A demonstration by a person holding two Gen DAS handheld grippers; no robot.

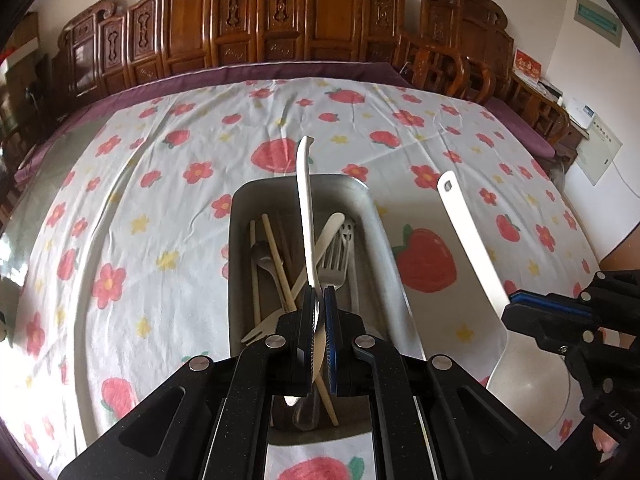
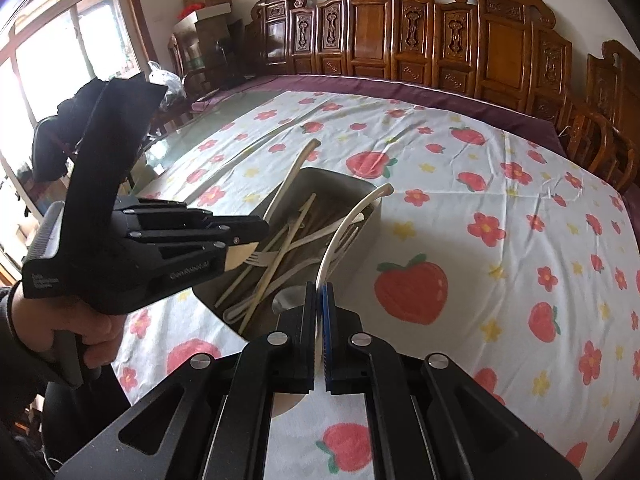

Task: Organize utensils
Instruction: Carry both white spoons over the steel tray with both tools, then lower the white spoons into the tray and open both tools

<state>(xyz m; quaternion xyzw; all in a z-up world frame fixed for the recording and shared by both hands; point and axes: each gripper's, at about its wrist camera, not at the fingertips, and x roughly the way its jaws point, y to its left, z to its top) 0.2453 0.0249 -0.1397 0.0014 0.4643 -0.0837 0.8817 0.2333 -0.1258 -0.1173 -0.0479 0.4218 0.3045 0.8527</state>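
A metal tray (image 1: pixel 240 204) (image 2: pixel 336 176) on the strawberry tablecloth holds chopsticks (image 1: pixel 276 256), a fork (image 1: pixel 334 264), a dark spoon (image 1: pixel 262 254) and other utensils. My left gripper (image 1: pixel 319 292) (image 2: pixel 256 236) is over the tray's near end. It is shut on a pale spatula (image 1: pixel 304 208) (image 2: pixel 294 172) whose handle points up and away. My right gripper (image 2: pixel 319 288) (image 1: pixel 516 300) is shut on a white spatula (image 1: pixel 472 248) (image 2: pixel 340 236). This one hangs by the tray's right side with its broad blade low over the cloth.
The tablecloth (image 1: pixel 160 200) covers a glass-topped table edged in purple. Carved wooden chairs (image 1: pixel 280 20) line the far side and the right. A hand (image 2: pixel 92 332) grips the left tool's handle. Boxes and a window (image 2: pixel 60 40) stand at the far left.
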